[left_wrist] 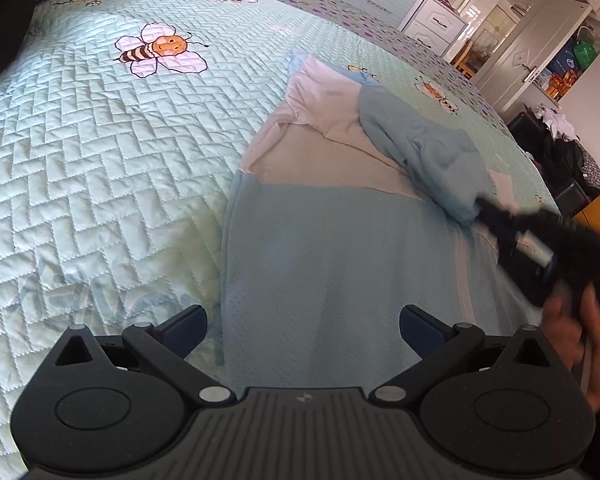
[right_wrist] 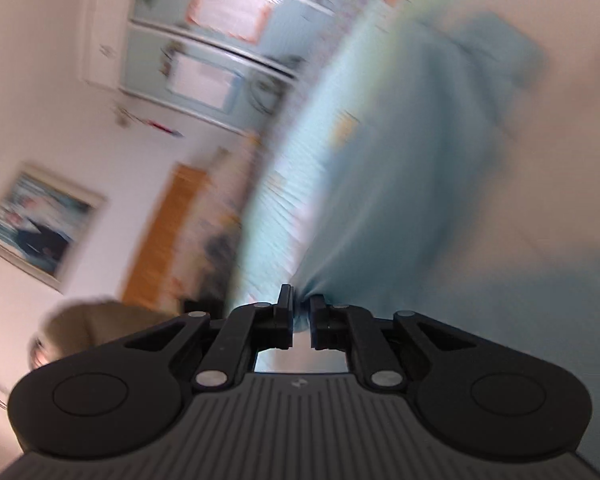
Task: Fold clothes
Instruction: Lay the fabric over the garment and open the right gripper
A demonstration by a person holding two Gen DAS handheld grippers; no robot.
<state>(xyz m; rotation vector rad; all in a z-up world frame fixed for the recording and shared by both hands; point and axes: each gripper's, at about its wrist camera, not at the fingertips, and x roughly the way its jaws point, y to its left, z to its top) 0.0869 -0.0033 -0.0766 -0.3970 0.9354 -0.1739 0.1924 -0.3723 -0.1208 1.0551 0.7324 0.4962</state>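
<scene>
A light blue and pale pink top (left_wrist: 332, 248) lies flat on the bed. One blue sleeve (left_wrist: 432, 152) is bunched and lifted over the right side of the top. My right gripper (left_wrist: 482, 206), blurred and held by a hand (left_wrist: 580, 340), is shut on that sleeve's end. In the right wrist view the blue cloth (right_wrist: 380, 200) is gathered into a pinch between the nearly closed fingers of the right gripper (right_wrist: 300, 306). My left gripper (left_wrist: 302, 314) hovers open over the top's lower blue part, with nothing between its fingers.
The bed has a mint quilted cover (left_wrist: 100, 152) with bee prints. White drawers (left_wrist: 436, 24) and a door (left_wrist: 528, 64) stand beyond the far side of the bed. A dark pile of clothes (left_wrist: 556, 148) lies at the right. A framed picture (right_wrist: 36, 224) hangs on the wall.
</scene>
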